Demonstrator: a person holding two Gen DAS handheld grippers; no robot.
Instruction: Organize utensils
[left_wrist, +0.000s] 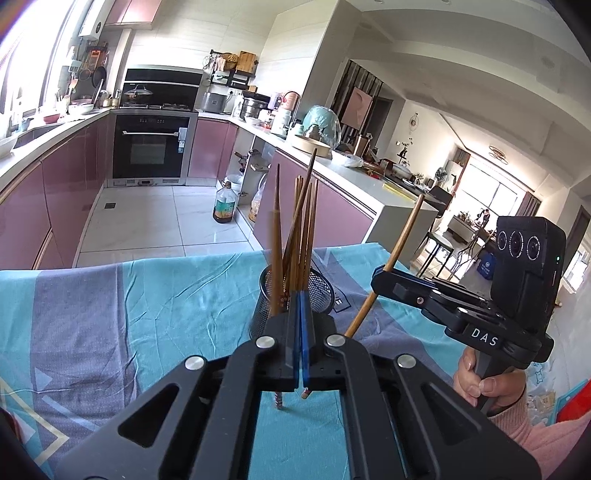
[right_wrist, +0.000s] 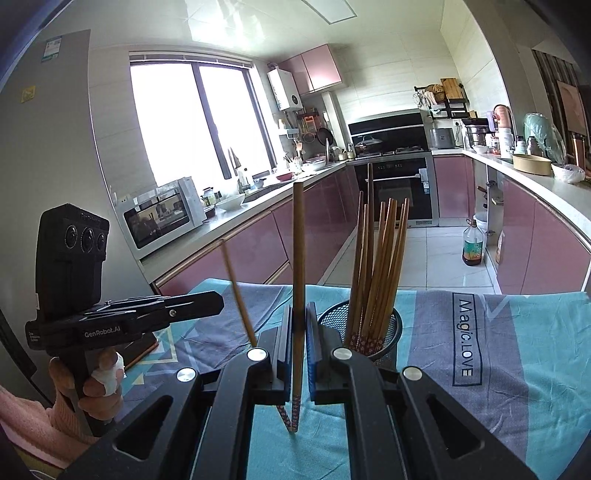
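My right gripper (right_wrist: 299, 310) is shut on one brown chopstick (right_wrist: 297, 240), held upright, its patterned end hanging below the pads. In the left wrist view that gripper (left_wrist: 375, 277) and its chopstick (left_wrist: 406, 229) are at the right. My left gripper (left_wrist: 301, 295) is shut, pads together with nothing between them. A second loose chopstick (left_wrist: 277, 221) stands blurred just left of its fingers. It tilts just past the left gripper (right_wrist: 221, 299) as a thin chopstick (right_wrist: 234, 280); what supports it is hidden. A black mesh holder (right_wrist: 395, 325) with several chopsticks (right_wrist: 376, 266) stands just ahead.
The holder stands on a table under a teal and grey cloth (right_wrist: 517, 350), whose far edge drops to the kitchen floor. An oil bottle (right_wrist: 472, 247) stands on the floor beyond. A person's hand (left_wrist: 476, 380) grips the right handle. Pink cabinets line both sides.
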